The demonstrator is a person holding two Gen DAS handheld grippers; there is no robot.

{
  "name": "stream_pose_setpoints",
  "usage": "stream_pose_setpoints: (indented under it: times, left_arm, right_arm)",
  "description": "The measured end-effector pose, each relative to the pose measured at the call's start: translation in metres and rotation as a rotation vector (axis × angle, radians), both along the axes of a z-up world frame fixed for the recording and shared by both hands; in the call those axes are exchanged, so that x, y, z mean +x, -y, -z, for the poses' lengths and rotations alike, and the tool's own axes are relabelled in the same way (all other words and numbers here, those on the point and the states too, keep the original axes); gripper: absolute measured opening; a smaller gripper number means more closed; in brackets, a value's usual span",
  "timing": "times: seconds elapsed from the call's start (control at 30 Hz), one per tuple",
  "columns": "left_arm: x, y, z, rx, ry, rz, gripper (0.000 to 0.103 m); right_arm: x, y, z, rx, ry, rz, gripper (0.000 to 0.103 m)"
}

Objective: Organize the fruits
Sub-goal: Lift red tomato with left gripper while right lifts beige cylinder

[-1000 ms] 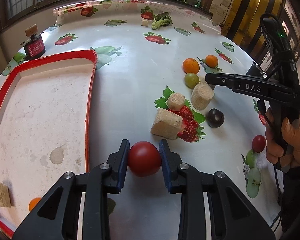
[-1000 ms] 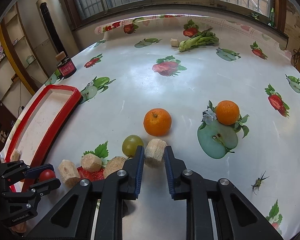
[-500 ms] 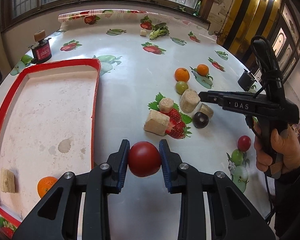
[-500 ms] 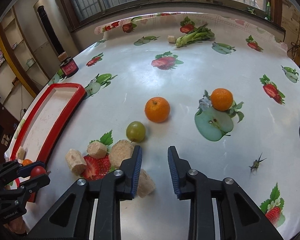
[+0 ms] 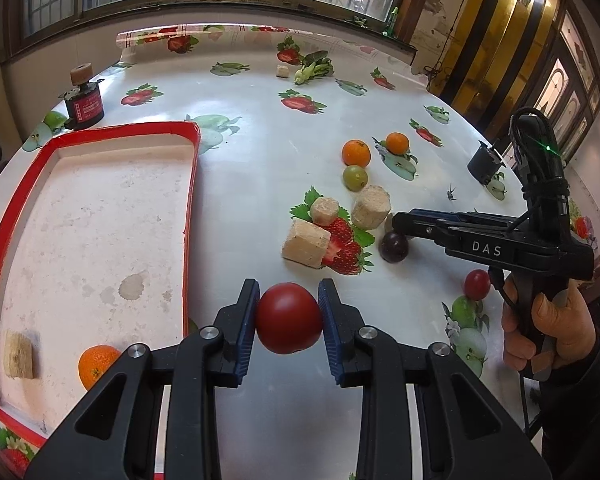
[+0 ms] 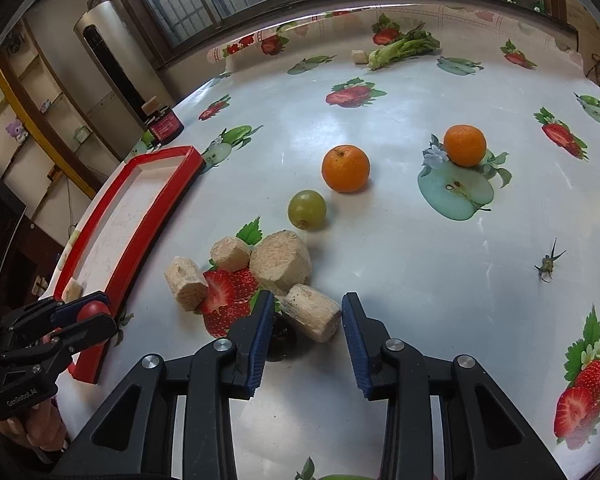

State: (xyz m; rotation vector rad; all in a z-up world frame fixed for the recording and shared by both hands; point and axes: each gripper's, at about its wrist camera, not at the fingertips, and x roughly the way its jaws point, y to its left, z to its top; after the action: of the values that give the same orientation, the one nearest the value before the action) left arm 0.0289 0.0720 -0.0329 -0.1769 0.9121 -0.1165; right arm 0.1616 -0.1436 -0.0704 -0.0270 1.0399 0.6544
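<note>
My left gripper [image 5: 288,318] clamps a red tomato [image 5: 289,319], holding it above the surface [image 5: 260,184] just right of the red tray [image 5: 191,208], where an orange [image 5: 96,364] already lies. My right gripper [image 6: 304,332] stands wide apart around a cork-like block [image 6: 312,316], with a dark plum [image 5: 395,246] just beside its left finger.

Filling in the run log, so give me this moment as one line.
left gripper: shut on tomato, beside red tray | right gripper: open around cork piece | tray holds orange, cork block
</note>
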Motion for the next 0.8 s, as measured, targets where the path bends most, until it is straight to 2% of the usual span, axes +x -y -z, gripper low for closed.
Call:
stream_pose_setpoints:
  times: [0.03, 0.1, 0.17, 0.23, 0.27, 0.33, 0.4, 0.43, 0.5, 0.7, 0.73, 0.77, 0.8]
  left_arm:
    - [-0.001, 0.000, -0.001, 0.000, 0.002, -0.001, 0.028]
    - [-0.003, -0.001, -0.003, -0.002, 0.006, -0.002, 0.028]
    - [-0.004, -0.002, -0.005, -0.001, 0.011, -0.005, 0.028]
    - [-0.005, -0.003, -0.006, -0.004, 0.016, -0.006, 0.028]
    - [-0.006, -0.003, -0.006, -0.006, 0.017, -0.009, 0.028]
    - [-0.007, -0.003, -0.006, -0.012, 0.016, -0.009, 0.028]
    - [-0.008, -0.002, -0.005, -0.012, 0.015, -0.005, 0.028]
    - [-0.009, -0.002, -0.005, -0.012, 0.014, -0.004, 0.028]
    - [-0.008, -0.001, -0.003, -0.015, 0.008, -0.003, 0.028]
    - [-0.007, 0.003, -0.002, -0.025, 0.001, 0.007, 0.028]
    - [-0.007, 0.004, -0.003, -0.027, 0.001, 0.008, 0.028]
    - [-0.007, 0.003, -0.003, -0.027, 0.001, 0.009, 0.028]
    - [-0.007, 0.003, -0.003, -0.025, 0.002, 0.008, 0.028]
  right_arm:
    - [-0.002, -0.001, -0.002, -0.014, 0.020, 0.006, 0.031]
    - [-0.005, 0.000, -0.006, -0.016, 0.038, 0.012, 0.021]
    - [-0.009, 0.002, -0.011, -0.005, 0.051, 0.013, 0.018]
    - [-0.012, 0.003, -0.016, -0.014, 0.077, 0.016, 0.002]
    - [-0.013, 0.004, -0.018, -0.016, 0.087, 0.025, 0.002]
    - [-0.008, 0.008, -0.016, -0.014, 0.067, 0.043, 0.011]
    - [-0.002, 0.007, -0.005, -0.031, 0.013, 0.038, 0.035]
    - [-0.002, 0.006, -0.002, -0.040, 0.010, 0.035, 0.038]
    - [-0.004, 0.005, 0.001, -0.044, 0.025, 0.035, 0.039]
    - [0.005, -0.005, 0.002, 0.003, -0.011, 0.025, 0.041]
    - [0.007, -0.008, 0.003, 0.022, -0.033, 0.006, 0.046]
    - [0.008, -0.012, 0.006, 0.044, -0.066, -0.018, 0.057]
    - [0.008, -0.015, 0.009, 0.059, -0.089, -0.037, 0.055]
